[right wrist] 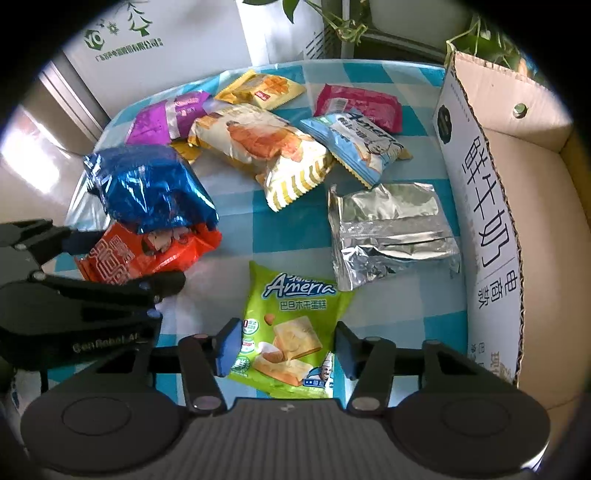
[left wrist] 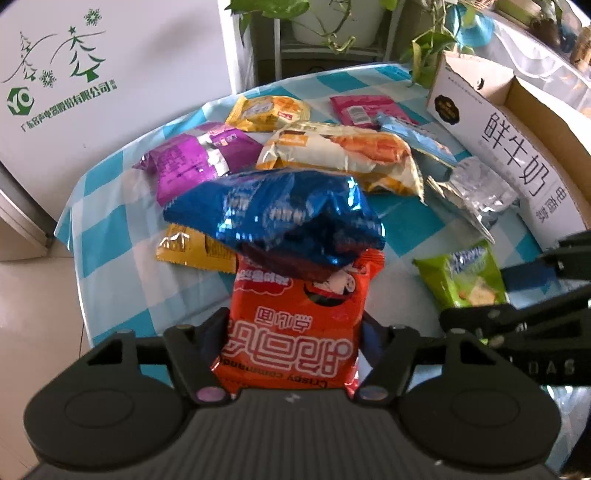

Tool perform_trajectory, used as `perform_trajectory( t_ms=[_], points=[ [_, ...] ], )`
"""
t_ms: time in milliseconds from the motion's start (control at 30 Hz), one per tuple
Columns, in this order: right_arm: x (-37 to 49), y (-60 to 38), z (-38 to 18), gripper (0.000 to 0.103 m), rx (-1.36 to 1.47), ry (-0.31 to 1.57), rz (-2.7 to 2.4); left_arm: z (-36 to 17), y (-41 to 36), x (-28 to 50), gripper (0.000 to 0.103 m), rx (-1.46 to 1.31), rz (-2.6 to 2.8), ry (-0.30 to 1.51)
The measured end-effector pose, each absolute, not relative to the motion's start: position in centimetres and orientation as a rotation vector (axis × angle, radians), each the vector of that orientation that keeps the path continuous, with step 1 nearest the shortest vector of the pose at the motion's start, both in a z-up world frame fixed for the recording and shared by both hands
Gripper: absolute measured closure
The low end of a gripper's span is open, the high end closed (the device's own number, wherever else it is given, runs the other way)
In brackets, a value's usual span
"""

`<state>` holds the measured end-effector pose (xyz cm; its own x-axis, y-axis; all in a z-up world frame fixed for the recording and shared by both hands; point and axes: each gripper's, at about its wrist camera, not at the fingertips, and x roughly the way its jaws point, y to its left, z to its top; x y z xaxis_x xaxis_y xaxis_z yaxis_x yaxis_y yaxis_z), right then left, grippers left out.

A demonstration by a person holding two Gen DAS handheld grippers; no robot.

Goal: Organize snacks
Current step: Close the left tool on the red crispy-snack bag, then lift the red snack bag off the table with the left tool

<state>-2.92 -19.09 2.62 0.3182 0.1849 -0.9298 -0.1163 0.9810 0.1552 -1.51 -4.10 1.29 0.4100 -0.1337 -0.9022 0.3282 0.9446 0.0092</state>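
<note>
Round table (right wrist: 236, 206) under a blue-and-white checked cloth, snack packets scattered across it. Left gripper (left wrist: 291, 332) has its pads closed against the sides of an orange packet (left wrist: 295, 332), which lies near the table's near-left edge; a crumpled blue foil packet (left wrist: 280, 218) rests on top of the orange one's far end. In the right wrist view the same pair sits at the left edge of the table, blue over orange, with the left gripper's black fingers (right wrist: 162, 284) on either side of the orange packet. Right gripper (right wrist: 282, 350) is narrowed onto a green Ameria cake packet (right wrist: 291, 332) at the near edge of the table, blue pads touching both of its sides; whether the packet is lifted off the cloth cannot be told. Just beyond the green packet, toward the right edge, a silver foil packet (right wrist: 391, 232) lies flat. Mid-table: a large cream-and-orange bread packet (right wrist: 266, 151), with a light blue packet (right wrist: 354, 144) beside it on its right. Toward the far edge: a purple packet (right wrist: 166, 118), a yellow packet (right wrist: 258, 88), a pink packet (right wrist: 362, 103). A second yellow packet (left wrist: 192, 247) shows from under the blue foil one on the left. An open cardboard box (right wrist: 480, 177) printed with large black characters stands along the table's right edge, its inside bare as far as it shows. Potted vines (left wrist: 332, 26) stand past the far edge.
</note>
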Motion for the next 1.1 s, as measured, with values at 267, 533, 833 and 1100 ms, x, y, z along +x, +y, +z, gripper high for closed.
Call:
perform_trajectory(
  t_ms=[267,533,833,1100],
  points=[
    [-3.4,-19.2,5.0,0.045,0.065,1.159,0.219,2.7,-1.6,-1.7,0.035,-0.075,-0.312,1.198],
    [-3.7,-20.0,6.7,0.045,0.058,1.102,0.215,2.8,-1.4,-2.2,0.037,-0.168,-0.330,1.220],
    [-4.3,-20.3,7.4,0.045,0.049,1.072,0.211,5.1,-2.7,-2.9,0.037,-0.085,-0.302,1.128],
    [-4.2,-20.5,7.8,0.045,0.055,1.054,0.203,7.4,-3.3,-3.4,0.044,-0.044,-0.290,1.022]
  ],
)
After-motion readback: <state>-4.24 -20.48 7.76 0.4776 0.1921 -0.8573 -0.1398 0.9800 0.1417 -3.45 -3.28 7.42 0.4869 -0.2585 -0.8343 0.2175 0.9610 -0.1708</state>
